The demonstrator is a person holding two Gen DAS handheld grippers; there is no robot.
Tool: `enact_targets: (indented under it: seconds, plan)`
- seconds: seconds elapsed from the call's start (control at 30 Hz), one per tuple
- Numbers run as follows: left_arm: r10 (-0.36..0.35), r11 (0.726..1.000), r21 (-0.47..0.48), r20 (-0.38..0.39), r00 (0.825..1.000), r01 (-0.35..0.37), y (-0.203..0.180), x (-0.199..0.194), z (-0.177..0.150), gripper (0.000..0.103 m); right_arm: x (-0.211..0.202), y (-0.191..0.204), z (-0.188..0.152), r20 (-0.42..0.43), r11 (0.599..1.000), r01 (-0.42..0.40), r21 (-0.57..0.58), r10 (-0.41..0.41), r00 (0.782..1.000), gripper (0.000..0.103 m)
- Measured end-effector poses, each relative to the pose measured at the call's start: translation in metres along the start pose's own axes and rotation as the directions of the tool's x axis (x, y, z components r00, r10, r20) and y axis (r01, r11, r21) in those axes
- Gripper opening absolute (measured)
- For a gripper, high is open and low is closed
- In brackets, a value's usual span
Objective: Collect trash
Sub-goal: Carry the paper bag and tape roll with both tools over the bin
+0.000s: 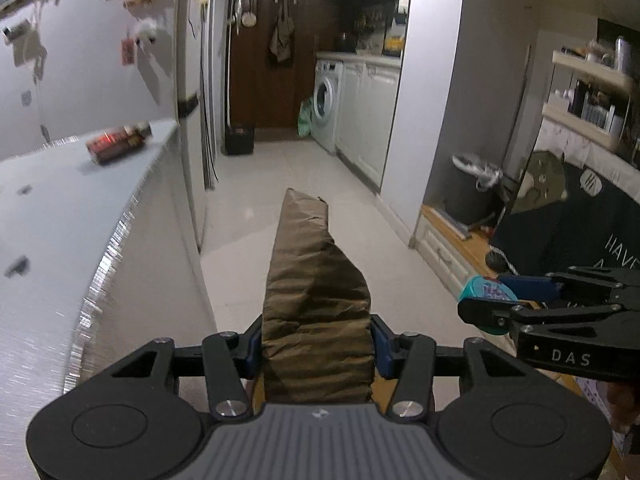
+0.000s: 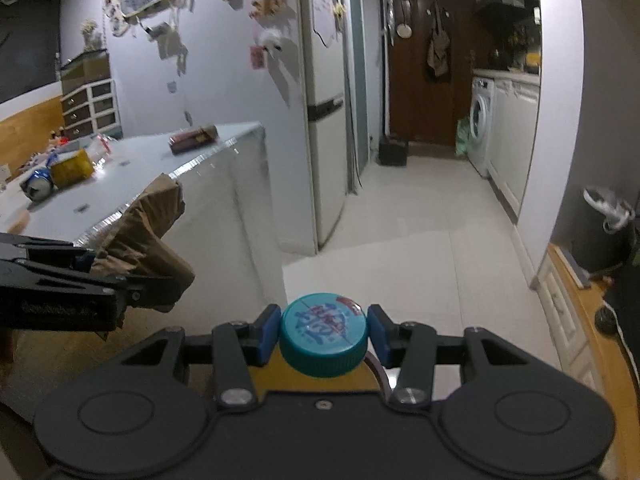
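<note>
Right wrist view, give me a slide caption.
Right gripper clamps a teal-capped bottle; left gripper holds a brown paper bag.

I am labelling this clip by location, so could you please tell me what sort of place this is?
Most likely a home kitchen and its hallway: a white front-loading washing machine under a counter, a tall pale fridge with magnets, and a dark round trash bin with a white liner.

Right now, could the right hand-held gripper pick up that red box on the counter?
Probably not. The right hand-held gripper is shut on a teal-capped bottle, so its jaws are occupied, and the red box lies well off at the counter's far end.
</note>
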State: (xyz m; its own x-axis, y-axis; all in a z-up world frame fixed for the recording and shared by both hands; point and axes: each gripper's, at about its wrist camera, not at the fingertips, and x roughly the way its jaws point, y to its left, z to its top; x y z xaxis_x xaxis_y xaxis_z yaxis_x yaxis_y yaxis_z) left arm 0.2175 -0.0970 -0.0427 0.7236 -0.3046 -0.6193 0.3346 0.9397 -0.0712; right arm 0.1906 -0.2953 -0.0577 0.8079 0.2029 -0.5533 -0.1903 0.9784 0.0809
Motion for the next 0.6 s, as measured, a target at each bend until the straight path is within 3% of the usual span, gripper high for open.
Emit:
enact_targets:
  seconds: [0.33,0.6]
  plan:
    - [0.003,0.999,-0.042,-0.133,0.991,-0.009,0.005,0.073,-0.026,0.052,0.062,-0.013,-0.029,-0.159,1.000,-0.016,0.010,0.017,0.987,0.048]
    - [0.001,1.000,-0.008,-0.245,0.969,-0.003,0.005,0.130,-0.045,0.052,0.114,-0.013,-0.059,-0.315,0.999,-0.030,-0.035,0.017,0.949,0.048]
